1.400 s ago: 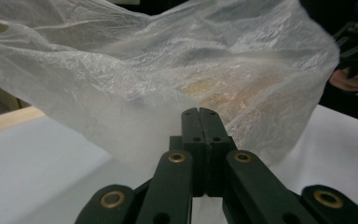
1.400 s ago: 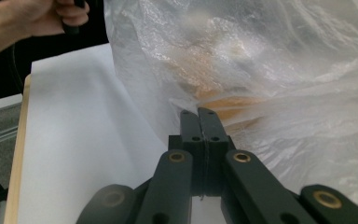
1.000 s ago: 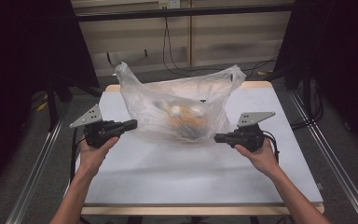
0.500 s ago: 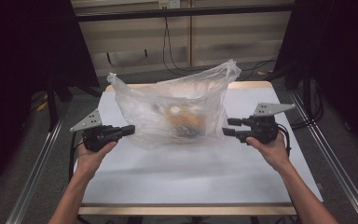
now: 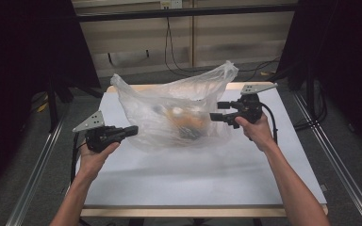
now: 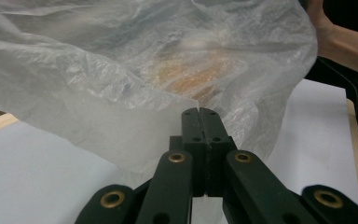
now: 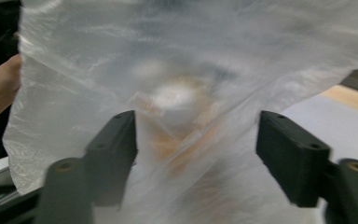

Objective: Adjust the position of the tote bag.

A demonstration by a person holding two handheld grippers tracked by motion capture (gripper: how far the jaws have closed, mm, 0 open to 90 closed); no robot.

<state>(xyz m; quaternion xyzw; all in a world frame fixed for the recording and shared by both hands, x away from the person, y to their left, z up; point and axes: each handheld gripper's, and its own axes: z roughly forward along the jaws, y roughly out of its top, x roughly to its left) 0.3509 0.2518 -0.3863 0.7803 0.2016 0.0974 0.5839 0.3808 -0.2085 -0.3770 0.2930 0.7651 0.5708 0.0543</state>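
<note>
left gripper [image 5: 131, 130] jaws clamped on plastic bag [image 5: 179, 113] edge | right gripper [image 5: 215, 111] jaws just opening, bag ahead between them, unpinched | right nearer

High camera looks forward and down over the white table [image 5: 193, 179]; both gripper cameras sit close, facing each other across the same clear crinkled plastic bag [image 5: 179, 113].

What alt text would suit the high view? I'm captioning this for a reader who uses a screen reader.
A person's two hands each hold a black gripper at either side of a crumpled clear plastic bag on a white table. The left gripper is shut on the bag's edge; the right gripper, jaws apart, sits at the other side. Something orange-brown shows through the plastic.
</note>
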